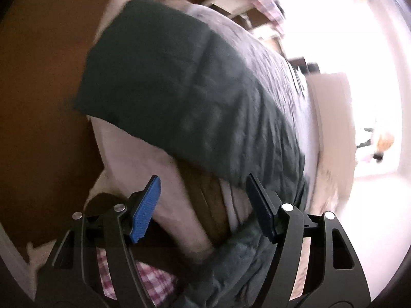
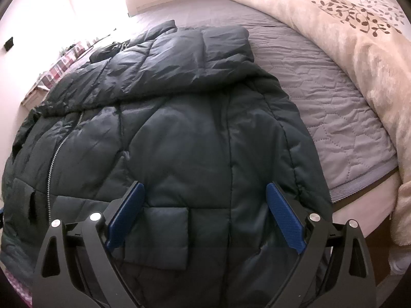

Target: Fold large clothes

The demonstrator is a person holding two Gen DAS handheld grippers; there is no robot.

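A dark puffer jacket (image 2: 179, 128), quilted and crinkly with a metal zipper (image 2: 55, 154), is lying spread flat on the bed's grey stitched bedspread (image 2: 321, 82), beside a fluffy leaf-print blanket (image 2: 359, 38). The right gripper (image 2: 205, 215) and the left gripper (image 1: 203, 208) are both hovering with jaws released, gripping nothing.
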